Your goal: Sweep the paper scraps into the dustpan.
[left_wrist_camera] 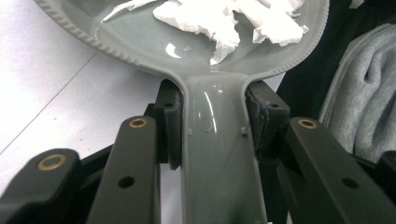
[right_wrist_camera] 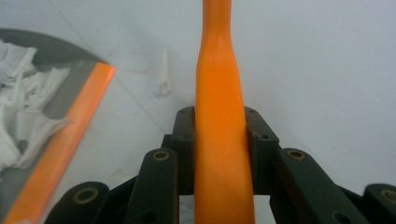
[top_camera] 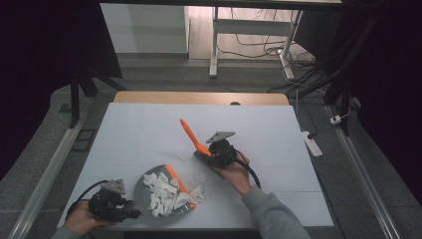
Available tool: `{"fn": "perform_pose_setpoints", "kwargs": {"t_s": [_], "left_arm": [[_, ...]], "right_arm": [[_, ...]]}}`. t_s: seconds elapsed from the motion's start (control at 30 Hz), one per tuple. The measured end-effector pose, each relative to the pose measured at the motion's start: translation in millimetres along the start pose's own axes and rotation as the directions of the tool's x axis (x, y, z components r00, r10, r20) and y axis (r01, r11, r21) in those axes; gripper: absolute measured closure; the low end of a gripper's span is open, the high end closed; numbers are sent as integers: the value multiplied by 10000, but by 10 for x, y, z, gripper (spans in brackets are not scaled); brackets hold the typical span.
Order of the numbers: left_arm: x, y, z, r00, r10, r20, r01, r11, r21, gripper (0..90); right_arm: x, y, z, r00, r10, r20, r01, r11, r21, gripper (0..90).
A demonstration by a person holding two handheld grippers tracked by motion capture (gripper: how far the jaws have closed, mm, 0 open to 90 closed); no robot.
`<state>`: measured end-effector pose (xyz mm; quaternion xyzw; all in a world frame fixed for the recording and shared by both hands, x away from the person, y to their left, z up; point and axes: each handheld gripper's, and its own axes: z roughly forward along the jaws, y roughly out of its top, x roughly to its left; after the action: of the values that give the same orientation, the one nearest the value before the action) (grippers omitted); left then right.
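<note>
A grey dustpan (top_camera: pixel 149 201) with an orange lip (top_camera: pixel 177 180) lies at the table's near left, heaped with white paper scraps (top_camera: pixel 163 194). My left gripper (top_camera: pixel 133 212) is shut on the dustpan's handle (left_wrist_camera: pixel 215 158), a pad pressing each side of it (left_wrist_camera: pixel 215 122), and scraps (left_wrist_camera: pixel 224 18) lie in the pan just ahead. My right gripper (top_camera: pixel 203 152), near the table's middle, is shut on a long orange tool handle (top_camera: pixel 190 133) that slants up and away to the left. That handle (right_wrist_camera: pixel 219 93) runs straight out between the right gripper's jaws (right_wrist_camera: pixel 220 137).
Loose white scraps (top_camera: pixel 200 177) lie on the white table (top_camera: pixel 149 134) between pan and right gripper, and a small one (right_wrist_camera: pixel 163 74) sits beyond the pan's lip (right_wrist_camera: pixel 70 135). A grey sleeve (left_wrist_camera: pixel 364 93) is close beside the left gripper. Desk legs and cables stand behind the table.
</note>
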<state>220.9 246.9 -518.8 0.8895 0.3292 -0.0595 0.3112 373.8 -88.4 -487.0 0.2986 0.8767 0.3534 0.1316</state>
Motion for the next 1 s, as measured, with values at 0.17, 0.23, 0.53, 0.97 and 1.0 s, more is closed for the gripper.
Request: {"fn": "perform_pose_setpoints", "kwargs": {"t_s": [0.17, 0.23, 0.53, 0.97, 1.0], "left_arm": [[-36, 27, 33, 10000, -85, -27, 84, 10000, -23, 613], [-48, 39, 47, 9999, -98, -32, 98, 10000, -21, 613], [-94, 78, 110, 9997, -228, -118, 228, 9997, -10, 613], [-72, 94, 138, 9989, -398, -238, 395, 9991, -165, 613], [-71, 95, 139, 9988, -439, -235, 435, 9989, -173, 613]], "right_arm": [[259, 0, 22, 9995, -324, 18, 324, 9995, 67, 703], [375, 0, 26, 9992, -404, 40, 404, 9992, 69, 703], [839, 41, 16, 9916, -344, -1243, 316, 9992, -246, 703], [550, 175, -291, 9875, 36, -1574, -309, 9847, -1715, 703], [505, 178, -304, 9906, 46, -1364, -289, 9838, -1767, 702]]}}
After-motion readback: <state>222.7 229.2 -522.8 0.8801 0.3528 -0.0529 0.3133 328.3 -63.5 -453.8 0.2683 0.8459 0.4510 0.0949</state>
